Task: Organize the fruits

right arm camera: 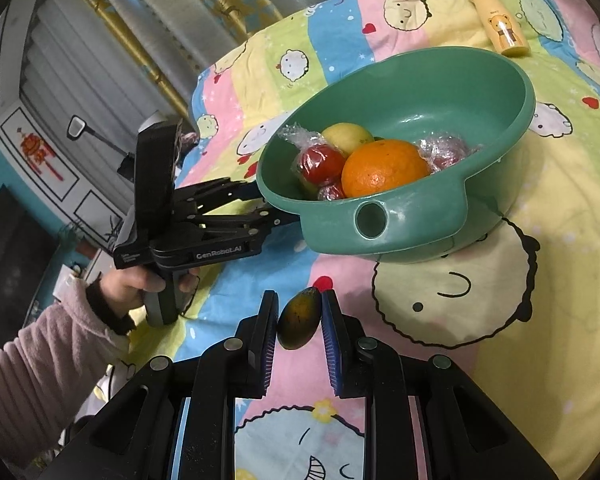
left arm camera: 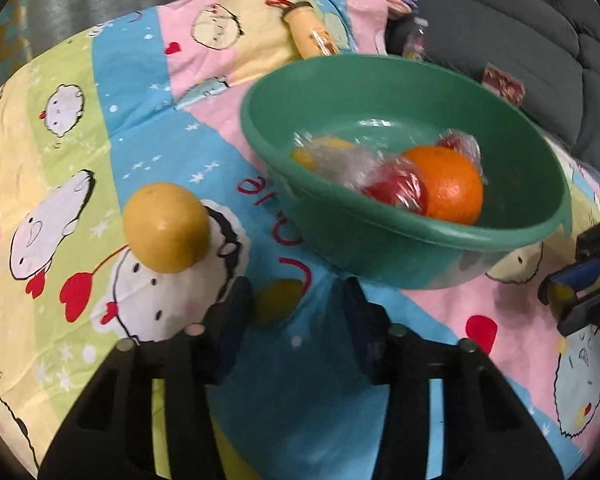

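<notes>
Between R gripper (right arm camera: 299, 322) jaws: mango (right arm camera: 299, 318), long axis upright.

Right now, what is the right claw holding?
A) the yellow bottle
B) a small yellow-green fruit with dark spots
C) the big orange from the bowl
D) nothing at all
B: in the right wrist view the right claw is shut on a small yellow-green fruit with dark spots, pinched between its blue pads, while the orange sits in the green bowl and the yellow bottle lies on the sheet behind it.
</notes>
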Motion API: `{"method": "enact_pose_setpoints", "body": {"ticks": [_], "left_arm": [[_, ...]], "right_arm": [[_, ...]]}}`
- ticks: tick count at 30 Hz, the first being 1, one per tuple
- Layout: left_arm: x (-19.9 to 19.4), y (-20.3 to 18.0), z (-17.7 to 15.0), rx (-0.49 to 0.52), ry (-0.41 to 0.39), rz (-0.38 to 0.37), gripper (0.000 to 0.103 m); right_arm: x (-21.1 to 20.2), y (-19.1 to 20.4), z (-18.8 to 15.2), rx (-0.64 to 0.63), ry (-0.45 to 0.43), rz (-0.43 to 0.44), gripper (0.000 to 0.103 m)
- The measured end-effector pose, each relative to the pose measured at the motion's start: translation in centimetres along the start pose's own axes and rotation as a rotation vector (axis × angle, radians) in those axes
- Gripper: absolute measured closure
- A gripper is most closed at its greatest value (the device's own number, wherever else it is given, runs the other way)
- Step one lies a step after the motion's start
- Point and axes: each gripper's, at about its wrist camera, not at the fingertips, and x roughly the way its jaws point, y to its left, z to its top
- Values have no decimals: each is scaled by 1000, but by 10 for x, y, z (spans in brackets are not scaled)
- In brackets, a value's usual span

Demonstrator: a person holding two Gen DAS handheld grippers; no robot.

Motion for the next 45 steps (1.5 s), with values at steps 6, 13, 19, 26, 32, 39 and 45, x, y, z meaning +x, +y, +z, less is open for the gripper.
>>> {"method": "enact_pose_setpoints", "body": {"ticks": [6, 13, 19, 26, 32, 39, 45], "left_arm": [[0, -9, 0, -2, 17, 18, 76], [-1, -9, -1, -91, 21, 39, 83], [-5, -11, -3, -156, 25, 70, 85], [-20, -11, -15, -236, 19, 70, 85], [-38, -16, -24, -295, 7, 59, 85], [-63, -28, -26, -390, -17, 106, 85], [-78, -40, -21, -407, -40, 137, 85]], "right_arm": [[1, 0, 1, 1, -1, -9, 79], [2, 0, 2, 1, -1, -12, 79], [1, 0, 1, -1, -2, -12, 79], [0, 1, 1, -6, -4, -6, 79], [-1, 3, -1, -11, -5, 4, 79], [-4, 8, -1, -24, -13, 15, 79], [-9, 11, -2, -32, -27, 31, 79]]}}
